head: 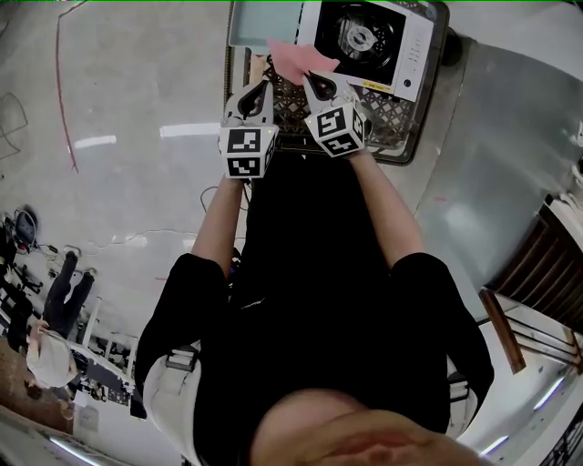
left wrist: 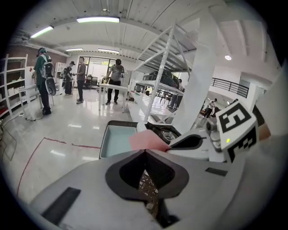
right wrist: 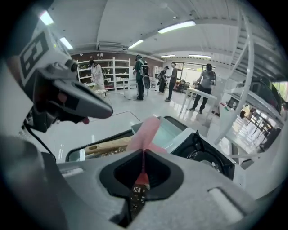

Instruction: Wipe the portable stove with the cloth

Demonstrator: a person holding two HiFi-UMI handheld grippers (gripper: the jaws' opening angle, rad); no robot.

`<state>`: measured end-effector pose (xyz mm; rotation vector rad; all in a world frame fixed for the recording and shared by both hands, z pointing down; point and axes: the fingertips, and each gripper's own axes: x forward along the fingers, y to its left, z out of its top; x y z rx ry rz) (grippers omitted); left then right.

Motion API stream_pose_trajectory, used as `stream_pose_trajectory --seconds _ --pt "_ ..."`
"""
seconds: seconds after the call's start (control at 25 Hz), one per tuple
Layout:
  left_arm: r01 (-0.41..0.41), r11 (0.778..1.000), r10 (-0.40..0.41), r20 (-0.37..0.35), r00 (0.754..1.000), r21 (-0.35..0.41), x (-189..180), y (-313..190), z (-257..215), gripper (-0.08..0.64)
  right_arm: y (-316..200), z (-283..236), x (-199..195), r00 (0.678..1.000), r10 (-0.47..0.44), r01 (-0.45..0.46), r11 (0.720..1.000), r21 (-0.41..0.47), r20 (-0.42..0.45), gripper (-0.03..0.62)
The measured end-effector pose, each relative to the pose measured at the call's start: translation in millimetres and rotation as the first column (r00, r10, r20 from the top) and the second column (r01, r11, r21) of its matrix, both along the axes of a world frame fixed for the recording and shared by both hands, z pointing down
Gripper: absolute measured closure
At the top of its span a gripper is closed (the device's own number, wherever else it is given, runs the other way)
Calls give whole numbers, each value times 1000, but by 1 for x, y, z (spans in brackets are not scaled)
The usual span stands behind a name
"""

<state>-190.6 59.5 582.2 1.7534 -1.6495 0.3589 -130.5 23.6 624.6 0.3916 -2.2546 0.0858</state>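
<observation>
**Inspector:** Right tool [right wrist: 143,152], status?

**Assessor:** Clenched on the pink cloth [right wrist: 145,130], which rises from between its jaws. The left tool [left wrist: 144,150] is also closed and pinches an edge of the same cloth.

**Inspector:** Location of the portable stove [head: 369,41]?

**Assessor:** Just ahead of both tools and below them. It sits in a wire basket [head: 401,123] beside a pale blue tray [head: 260,23]. The cloth is held above it, apparently without contact.

**Inspector:** Progress?

**Assessor:** Judged not begun. The cloth is secured, but no wiping contact is evident, so the whole stove surface remains to be wiped.
</observation>
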Motion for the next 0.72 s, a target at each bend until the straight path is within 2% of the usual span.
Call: stream_pose_trajectory --seconds 0.12,0.32,0.52,0.72 --pt "29 1000 -29 9 1000 3 -4 -4 7 561 2 28 -1 997 -62 62 998 4 -50 581" --pt "51 998 -49 64 997 -38 -4 0 29 561 2 37 3 996 -64 66 998 21 -62 580" --pt "43 996 -40 36 999 -79 7 0 39 561 -2 47 1 998 -36 33 998 -44 -59 580" --pt "22 995 -19 33 999 -96 14 -3 46 561 -2 49 2 998 1 -5 999 -51 -66 580"
